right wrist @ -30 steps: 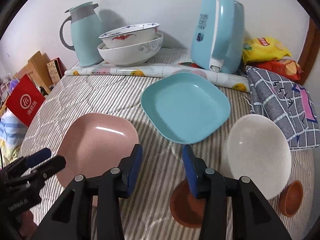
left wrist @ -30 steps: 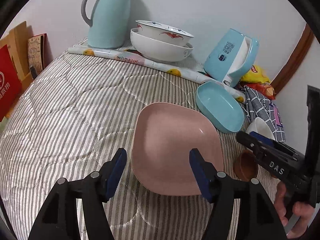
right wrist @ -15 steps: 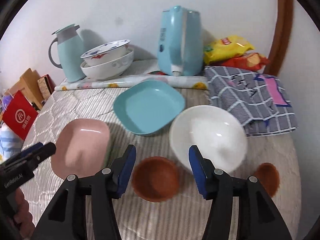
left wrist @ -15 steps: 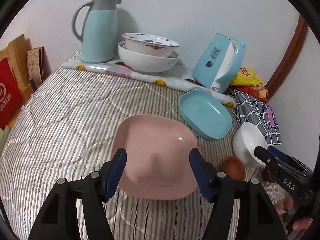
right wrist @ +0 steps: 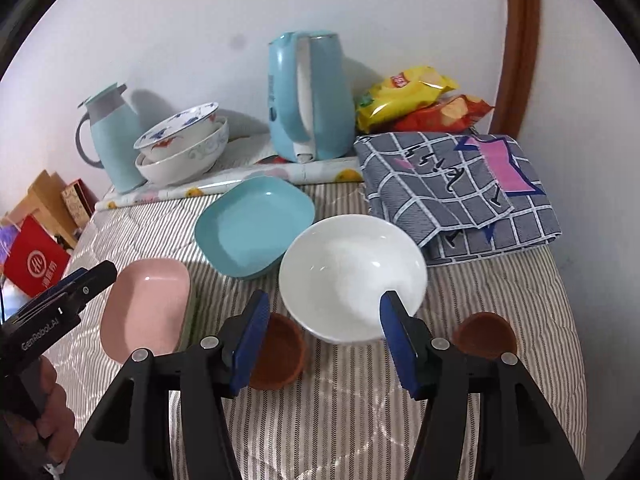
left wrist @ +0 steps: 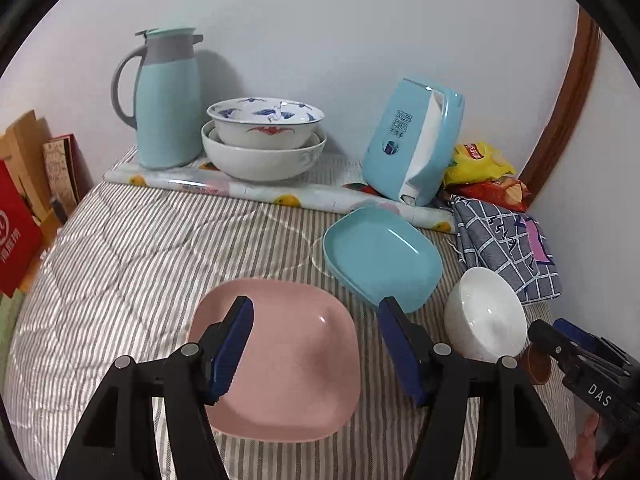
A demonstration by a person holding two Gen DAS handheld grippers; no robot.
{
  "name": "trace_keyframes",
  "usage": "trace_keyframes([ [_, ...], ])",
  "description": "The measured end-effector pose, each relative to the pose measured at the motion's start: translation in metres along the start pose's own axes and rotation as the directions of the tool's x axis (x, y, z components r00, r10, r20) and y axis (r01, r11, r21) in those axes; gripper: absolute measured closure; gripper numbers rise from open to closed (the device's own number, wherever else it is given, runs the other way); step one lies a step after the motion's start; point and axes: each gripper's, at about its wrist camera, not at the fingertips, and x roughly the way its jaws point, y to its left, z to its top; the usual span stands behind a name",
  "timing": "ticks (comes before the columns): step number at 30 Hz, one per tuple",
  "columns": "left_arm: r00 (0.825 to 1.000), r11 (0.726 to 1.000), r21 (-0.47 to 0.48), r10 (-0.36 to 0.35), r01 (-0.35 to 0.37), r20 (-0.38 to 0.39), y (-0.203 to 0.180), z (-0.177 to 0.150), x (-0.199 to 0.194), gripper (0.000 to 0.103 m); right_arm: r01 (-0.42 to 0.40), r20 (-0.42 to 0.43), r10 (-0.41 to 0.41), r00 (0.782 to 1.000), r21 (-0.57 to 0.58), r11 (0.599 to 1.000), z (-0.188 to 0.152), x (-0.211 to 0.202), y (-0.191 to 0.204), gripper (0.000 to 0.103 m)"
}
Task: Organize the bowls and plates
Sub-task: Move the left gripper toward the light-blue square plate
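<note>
Both grippers pulled back, right gripper [right wrist: 320, 316] just widened, left gripper [left wrist: 312, 332] apart, both empty, striped quilt [left wrist: 140, 248], white wall [left wrist: 320, 40].

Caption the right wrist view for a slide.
Open right gripper above a white bowl and brown dish on striped bedding.

**Two wrist views, angled down at one bed**

Each fisheye looks steeply down along its own fingers, close above the striped cover. Both share the pink plate [left wrist: 288, 356], teal plate [left wrist: 380, 256] and white bowl [right wrist: 352, 276].
</note>
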Motion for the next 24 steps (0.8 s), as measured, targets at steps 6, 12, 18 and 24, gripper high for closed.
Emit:
trace_keyframes([
  [6,1.0,1.0,0.029,0.013,-0.014,0.004,-0.004,0.013,-0.002,0.04,-0.013,-0.013,0.013,1.0,0.036,0.999,0.008,0.005,-0.009,0.046],
  [12,0.999,0.999,0.015,0.043,-0.043,0.012,-0.002,0.024,-0.002,0.04,-0.022,0.012,0.022,1.0,0.016,1.0,0.02,0.002,-0.001,0.045],
  [18,0.998,0.998,0.018,0.054,-0.054,0.013,-0.001,0.03,0.002,0.04,-0.028,0.019,0.028,0.999,-0.014,1.0,0.035,0.004,0.01,0.045],
  [24,0.998,0.998,0.009,0.054,-0.055,0.012,0.002,0.036,0.012,0.04,-0.02,0.035,0.02,0.999,-0.018,1.0,0.047,0.012,0.015,0.041],
])
